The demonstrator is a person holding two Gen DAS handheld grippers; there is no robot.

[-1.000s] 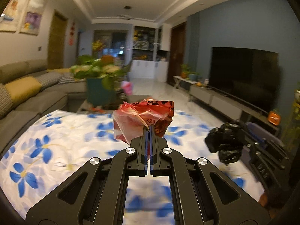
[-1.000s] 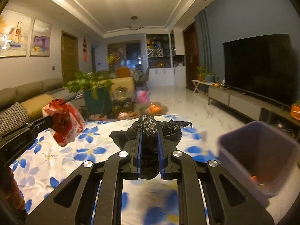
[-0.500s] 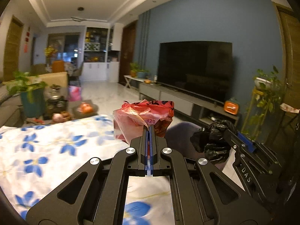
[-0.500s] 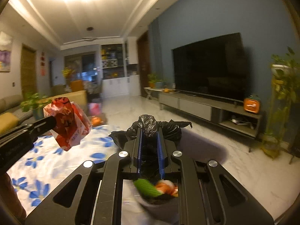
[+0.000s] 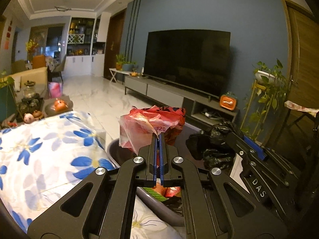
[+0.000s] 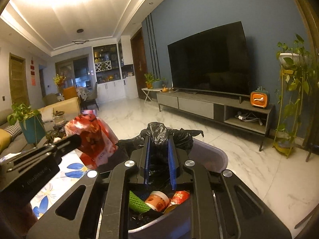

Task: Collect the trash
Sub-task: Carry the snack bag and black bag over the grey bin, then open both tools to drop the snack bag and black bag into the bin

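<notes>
Both grippers have swung from over the flowered cloth [image 5: 49,149] to above the bin [image 6: 215,157], the right gripper [image 6: 159,157] easing its jaws apart around the black bag [image 6: 159,133], the left gripper [image 5: 159,145] clenched on the red bag [image 5: 147,127], which bulges forward past its tips with no clear long axis, so the drop seems underway and next calls for full release over the bin.

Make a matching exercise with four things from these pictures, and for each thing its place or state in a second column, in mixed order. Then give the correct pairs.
Things:
1. red plastic bag
2. black plastic bag
3. paper cup
4. orange clock

Places or states:
A. standing on the TV cabinet
B. between the right gripper's opening jaws
C. lying inside the grey bin
D. pinched in the shut left gripper

Pairs: 1-D, 2-B, 3-C, 4-A
</notes>
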